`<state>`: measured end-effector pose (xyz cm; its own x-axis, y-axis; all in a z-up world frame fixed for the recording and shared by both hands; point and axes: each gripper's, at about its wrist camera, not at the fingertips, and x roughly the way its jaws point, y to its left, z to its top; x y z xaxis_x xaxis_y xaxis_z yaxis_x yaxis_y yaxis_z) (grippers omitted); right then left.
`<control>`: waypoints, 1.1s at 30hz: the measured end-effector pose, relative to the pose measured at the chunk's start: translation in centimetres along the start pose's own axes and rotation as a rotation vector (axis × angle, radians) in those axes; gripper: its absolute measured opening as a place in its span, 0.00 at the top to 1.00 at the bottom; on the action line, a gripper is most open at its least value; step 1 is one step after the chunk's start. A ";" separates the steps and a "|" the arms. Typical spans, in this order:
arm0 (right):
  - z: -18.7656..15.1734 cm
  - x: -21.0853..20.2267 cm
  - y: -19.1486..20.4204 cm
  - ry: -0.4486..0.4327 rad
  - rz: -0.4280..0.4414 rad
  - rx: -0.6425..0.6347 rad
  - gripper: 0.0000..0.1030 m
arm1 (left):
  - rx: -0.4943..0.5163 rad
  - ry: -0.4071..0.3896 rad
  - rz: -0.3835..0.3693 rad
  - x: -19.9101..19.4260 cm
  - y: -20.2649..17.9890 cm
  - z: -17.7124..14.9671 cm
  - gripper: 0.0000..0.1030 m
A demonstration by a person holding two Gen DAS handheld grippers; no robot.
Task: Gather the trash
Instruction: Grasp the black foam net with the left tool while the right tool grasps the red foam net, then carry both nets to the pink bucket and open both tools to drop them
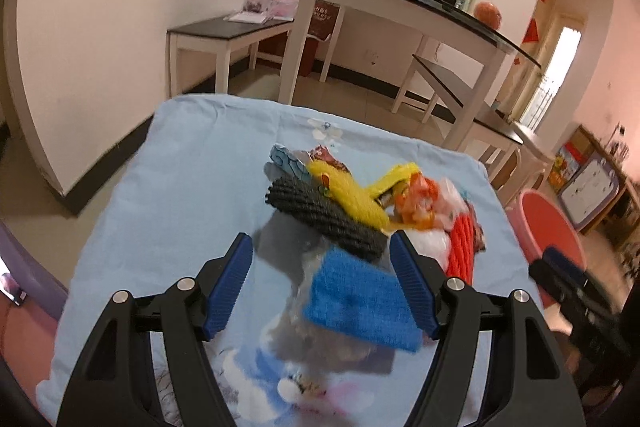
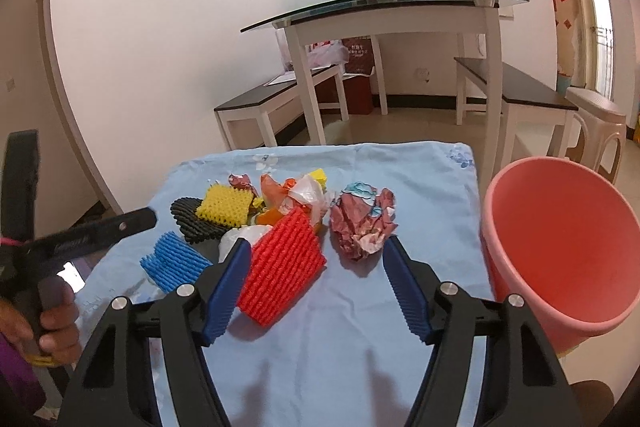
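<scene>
A pile of trash lies on a light blue cloth (image 2: pixel 360 327): blue foam net (image 1: pixel 360 301) (image 2: pixel 174 263), black foam net (image 1: pixel 324 219) (image 2: pixel 192 217), yellow foam net (image 1: pixel 352 193) (image 2: pixel 226 205), red foam net (image 2: pixel 282 263) (image 1: pixel 462 247), plastic wrappers (image 2: pixel 302 193) and a crumpled maroon paper ball (image 2: pixel 362 223). My left gripper (image 1: pixel 322 287) is open, its jaws on either side of the blue net, just above it. My right gripper (image 2: pixel 316 291) is open and empty, with the red net at its left finger and the paper ball just beyond its right finger. A pink bucket (image 2: pixel 560 247) (image 1: pixel 548 223) stands at the right.
Behind the cloth-covered table are a glass-topped white table (image 2: pixel 400 7) and dark benches (image 2: pixel 276 103), on a tiled floor. A plastic stool (image 2: pixel 596 131) stands at the far right. A hand (image 2: pixel 52 315) holds the left gripper at the right wrist view's left edge.
</scene>
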<state>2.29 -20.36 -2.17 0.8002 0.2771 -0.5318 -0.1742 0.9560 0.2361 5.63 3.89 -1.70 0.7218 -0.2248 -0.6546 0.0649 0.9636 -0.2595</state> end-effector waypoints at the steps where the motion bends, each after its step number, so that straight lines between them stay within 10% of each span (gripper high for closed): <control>1: 0.1 0.2 0.2 0.003 0.007 0.003 0.34 | -0.014 0.008 -0.007 0.3 0.3 0.2 0.31; 9: 0.6 1.7 2.2 0.045 0.049 -0.031 0.34 | -0.122 0.092 -0.046 4.6 1.6 2.3 0.33; 13: 0.4 2.4 2.6 0.067 0.054 -0.038 0.34 | -0.138 0.147 -0.074 6.4 1.8 2.1 0.67; 19: 0.1 3.5 2.7 0.099 0.057 -0.028 0.34 | -0.091 0.109 -0.075 5.6 1.3 1.7 0.87; 26: 0.1 4.4 3.0 0.133 0.089 -0.003 0.36 | -0.045 0.033 -0.087 2.2 0.4 1.8 0.88; 33: -0.4 6.0 2.9 0.206 0.095 0.015 0.63 | -0.033 -0.003 -0.118 -0.6 0.4 1.5 0.88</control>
<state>6.33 -15.93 -5.01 0.6461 0.3815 -0.6611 -0.2335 0.9234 0.3047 6.23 4.64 -0.31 0.7127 -0.3362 -0.6157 0.1273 0.9251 -0.3577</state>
